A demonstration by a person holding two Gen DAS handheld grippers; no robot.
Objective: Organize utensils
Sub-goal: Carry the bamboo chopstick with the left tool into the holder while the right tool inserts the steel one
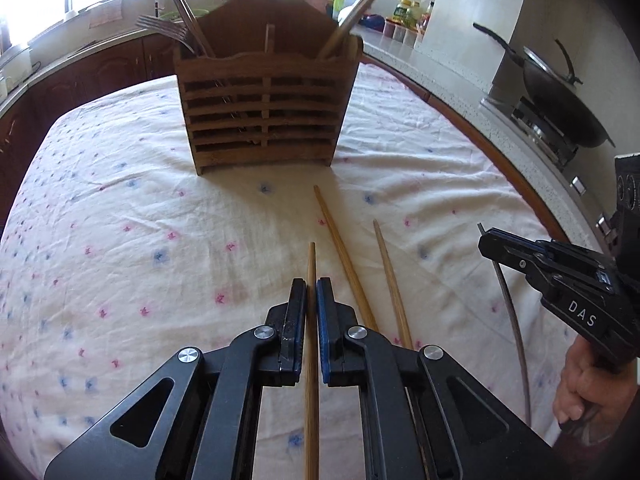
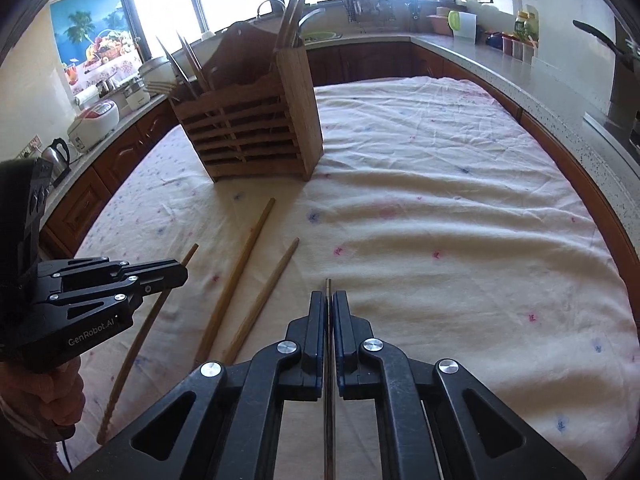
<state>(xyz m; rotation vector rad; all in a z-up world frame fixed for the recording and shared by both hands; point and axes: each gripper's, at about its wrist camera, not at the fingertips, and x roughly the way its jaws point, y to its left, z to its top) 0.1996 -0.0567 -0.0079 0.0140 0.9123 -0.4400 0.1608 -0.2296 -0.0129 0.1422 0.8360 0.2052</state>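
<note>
I've got the left gripper (image 1: 311,304) jaws clamped on a wooden chopstick (image 1: 311,264), right gripper (image 2: 329,312) jaws on a metal chopstick (image 2: 328,286); carry both to the holder (image 1: 260,120) ahead of the jaws, tip them upright over its right slot

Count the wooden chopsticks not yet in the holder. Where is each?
3: one chopstick clamped in the left gripper; two lying on the tablecloth, a longer one and a shorter one.

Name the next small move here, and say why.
Probably carry both sticks to the holder. The left tongs grip a wooden chopstick, the right tongs a thin metal stick; wooden chopsticks already stand in its right compartment, metal utensils in its left.
</note>
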